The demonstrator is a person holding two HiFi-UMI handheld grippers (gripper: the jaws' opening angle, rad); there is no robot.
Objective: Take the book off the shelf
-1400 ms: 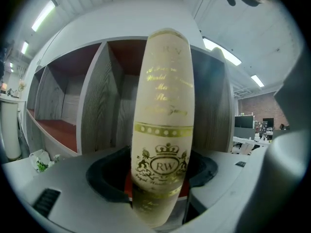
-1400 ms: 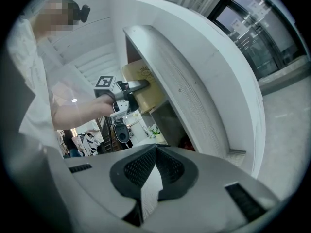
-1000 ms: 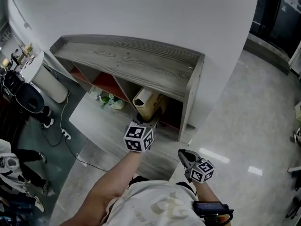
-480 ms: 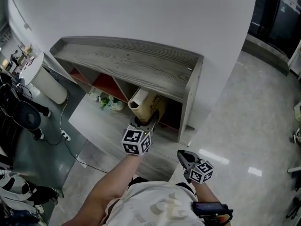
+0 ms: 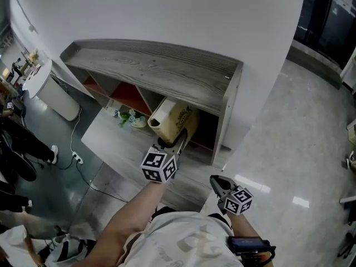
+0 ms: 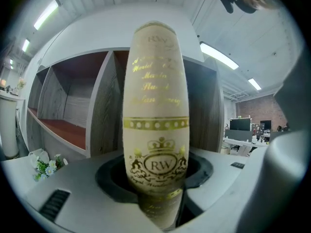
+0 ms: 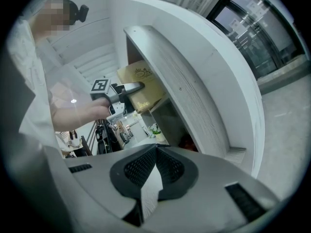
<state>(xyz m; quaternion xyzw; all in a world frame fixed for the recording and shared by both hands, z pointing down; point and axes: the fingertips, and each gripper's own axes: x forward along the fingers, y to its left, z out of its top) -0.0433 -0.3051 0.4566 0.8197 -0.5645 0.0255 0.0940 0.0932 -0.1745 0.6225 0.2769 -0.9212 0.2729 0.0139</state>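
A cream book [image 5: 173, 121] with gold print sticks partly out of a lower compartment of the grey wooden shelf [image 5: 156, 71], leaning out toward me. My left gripper [image 5: 178, 142] is shut on its bottom edge; its jaws have just been closing on the book. In the left gripper view the book's spine [image 6: 155, 106] stands upright between the jaws of the left gripper [image 6: 156, 198]. My right gripper [image 5: 216, 182] hangs shut and empty near my waist, to the right of the shelf. The right gripper view shows the right gripper [image 7: 148, 188] and, farther off, the book [image 7: 143, 84].
The shelf stands against a white wall, on a pale platform [image 5: 111, 143]. A small potted plant [image 5: 131, 119] sits in front of the neighbouring compartment. A white bin [image 5: 54, 98] and a floor cable [image 5: 75, 149] lie to the left, with people at the far left.
The book has come further out of its compartment and tipped so its cover shows. My left gripper drew back slightly toward me. The right gripper stayed put.
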